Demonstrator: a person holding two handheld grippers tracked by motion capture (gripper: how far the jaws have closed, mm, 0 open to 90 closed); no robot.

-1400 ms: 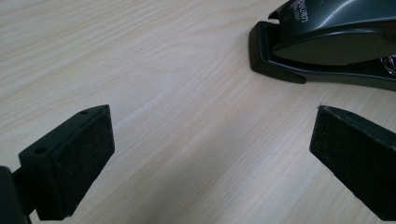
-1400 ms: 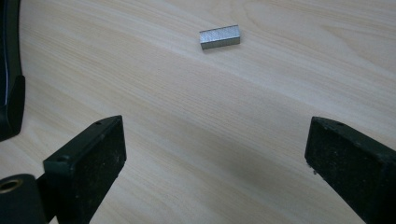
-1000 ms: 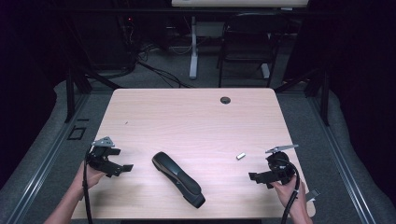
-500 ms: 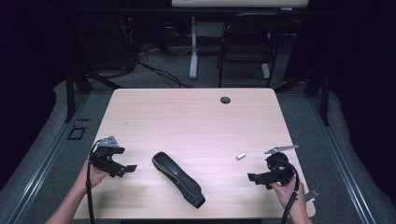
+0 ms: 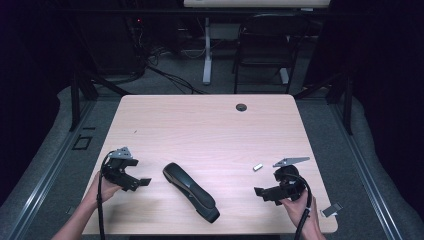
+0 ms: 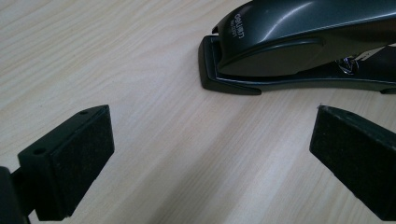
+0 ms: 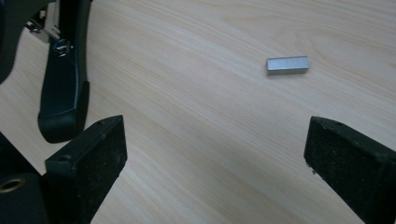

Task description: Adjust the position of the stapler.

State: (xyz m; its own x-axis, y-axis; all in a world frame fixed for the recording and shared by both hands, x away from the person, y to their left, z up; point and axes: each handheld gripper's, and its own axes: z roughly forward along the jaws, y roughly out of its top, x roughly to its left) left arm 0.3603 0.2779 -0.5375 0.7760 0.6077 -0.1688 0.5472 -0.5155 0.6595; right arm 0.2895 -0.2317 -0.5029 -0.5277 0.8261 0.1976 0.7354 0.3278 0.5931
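Black and glossy, one stapler (image 5: 191,192) is lying mid-tabletop (image 5: 200,130), its long axis running diagonally from upper left to lower right. The left tool (image 5: 142,182), spread wide, is pointing at its near end from just beside it. One strip of staples (image 5: 258,167) is sitting near the right tool (image 5: 260,192), also spread and empty, nearer that strip.
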